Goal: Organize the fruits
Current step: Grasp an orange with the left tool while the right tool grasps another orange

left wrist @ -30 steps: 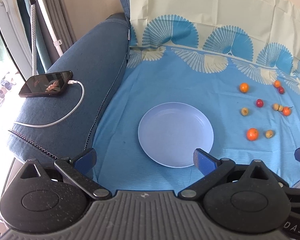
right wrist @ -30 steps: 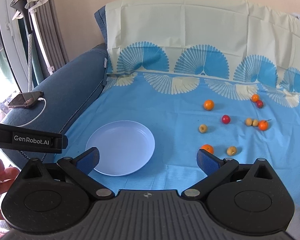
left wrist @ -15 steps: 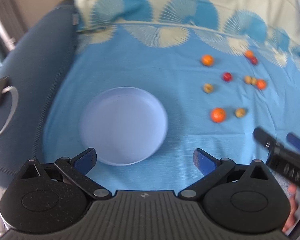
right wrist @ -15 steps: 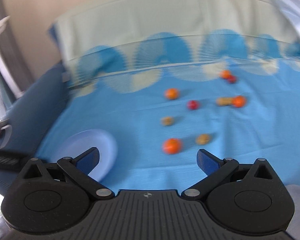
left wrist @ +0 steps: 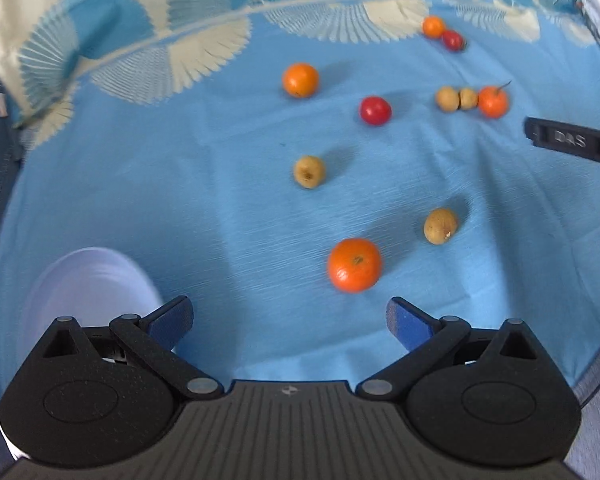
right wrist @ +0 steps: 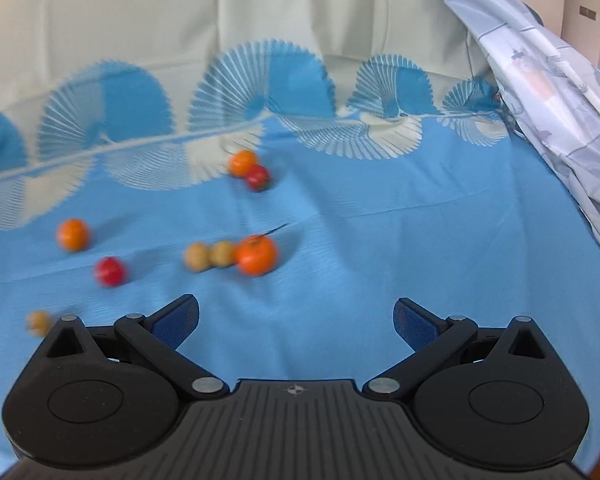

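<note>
In the left wrist view, the pale lilac round plate (left wrist: pixel 88 284) is half hidden behind the left tool's black body, its near rim cut off. The right tool's dark arm (left wrist: pixel 572 142) enters from the right edge, its fingertips out of sight. In the right wrist view, motion blur smears the small fruits; a yellowish-brown round fruit (right wrist: pixel 39 322) sits partly behind the tool housing, its kind unclear.
</note>
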